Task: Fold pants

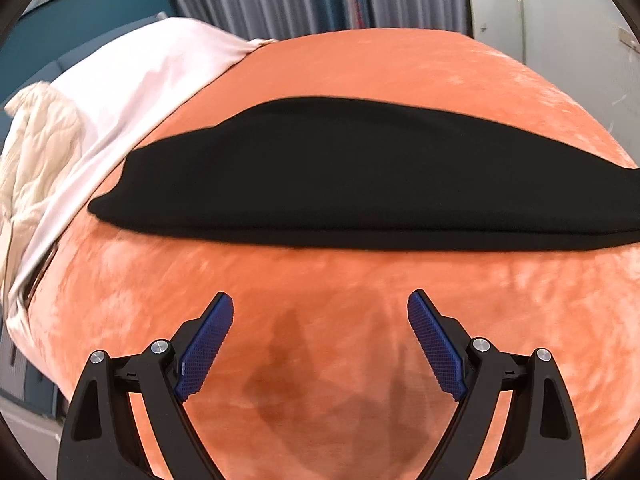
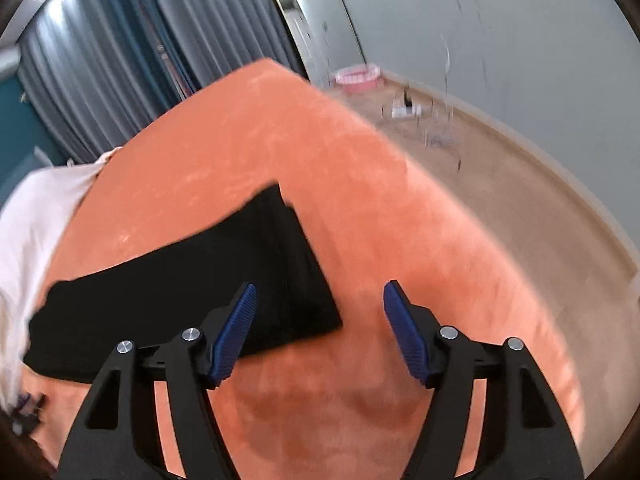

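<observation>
Left wrist view shows the left gripper (image 1: 320, 304) spread wide and empty above the orange velvety bed cover (image 1: 320, 360), with the folded black pants (image 1: 340, 184) lying flat farther off. A white sheet (image 1: 132, 92) lies at far left. From the right wrist, the right gripper (image 2: 318, 294) gapes empty just beside the pants' near right corner.

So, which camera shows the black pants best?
The left wrist view: the pants lie unobstructed across the orange cover, though the right end runs off the frame. The right wrist view shows that end, blurred, with one finger overlapping them.
</observation>
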Demonstrator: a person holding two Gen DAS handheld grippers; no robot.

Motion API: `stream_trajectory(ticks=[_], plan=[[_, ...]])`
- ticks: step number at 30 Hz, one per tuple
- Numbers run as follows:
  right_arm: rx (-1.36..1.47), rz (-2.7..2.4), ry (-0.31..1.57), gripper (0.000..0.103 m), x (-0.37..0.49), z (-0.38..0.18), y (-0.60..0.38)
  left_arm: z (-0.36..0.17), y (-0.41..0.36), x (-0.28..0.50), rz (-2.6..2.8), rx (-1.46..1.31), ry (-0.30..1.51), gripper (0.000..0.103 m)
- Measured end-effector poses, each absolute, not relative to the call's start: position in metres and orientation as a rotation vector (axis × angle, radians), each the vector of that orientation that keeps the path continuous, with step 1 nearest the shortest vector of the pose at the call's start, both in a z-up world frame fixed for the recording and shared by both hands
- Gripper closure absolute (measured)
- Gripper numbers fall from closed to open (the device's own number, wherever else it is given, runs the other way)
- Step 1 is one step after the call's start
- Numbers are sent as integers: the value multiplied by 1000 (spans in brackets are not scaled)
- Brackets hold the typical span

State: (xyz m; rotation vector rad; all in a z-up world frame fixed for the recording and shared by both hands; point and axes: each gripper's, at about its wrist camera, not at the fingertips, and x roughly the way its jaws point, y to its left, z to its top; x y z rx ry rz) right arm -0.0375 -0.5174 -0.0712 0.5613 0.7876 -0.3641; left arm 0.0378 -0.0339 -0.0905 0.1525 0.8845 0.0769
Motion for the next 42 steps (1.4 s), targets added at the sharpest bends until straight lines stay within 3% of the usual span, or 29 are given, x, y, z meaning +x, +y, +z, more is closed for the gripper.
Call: stream_trajectory(ticks=[3, 6, 11, 12, 14, 15, 16, 22, 30, 42], plan=[[583, -394, 757, 38, -43, -75, -514, -96, -21, 39, 78, 114, 897, 17], [616, -392, 745, 25, -47, -73, -506, -102, -14, 39, 68, 113, 907, 17], [623, -391, 753, 25, -34, -71, -494, -101, -7, 37, 31, 127, 888, 17], [628, -412, 750, 30, -31, -71, -493, -100, -7, 37, 26, 128, 884, 17], [637, -453, 749, 52, -23, -71, -493, -96, -5, 35, 13, 131, 871, 17], [684, -445, 741, 79, -21, -75, -496, -93, -1, 35, 8, 135, 860, 17], [741, -427, 732, 84, -20, -78, -498, -91, 2, 34, 8, 137, 852, 17], [716, -409, 669, 86, -13, -50, -464, -78, 25, 35, 8, 128, 809, 17], [582, -177, 668, 86, 42, 4, -348, -73, 61, 32, -11, 64, 794, 17], [421, 87, 807, 86, 135, -9, -165, -70, 141, 19, 58, 40, 763, 17]])
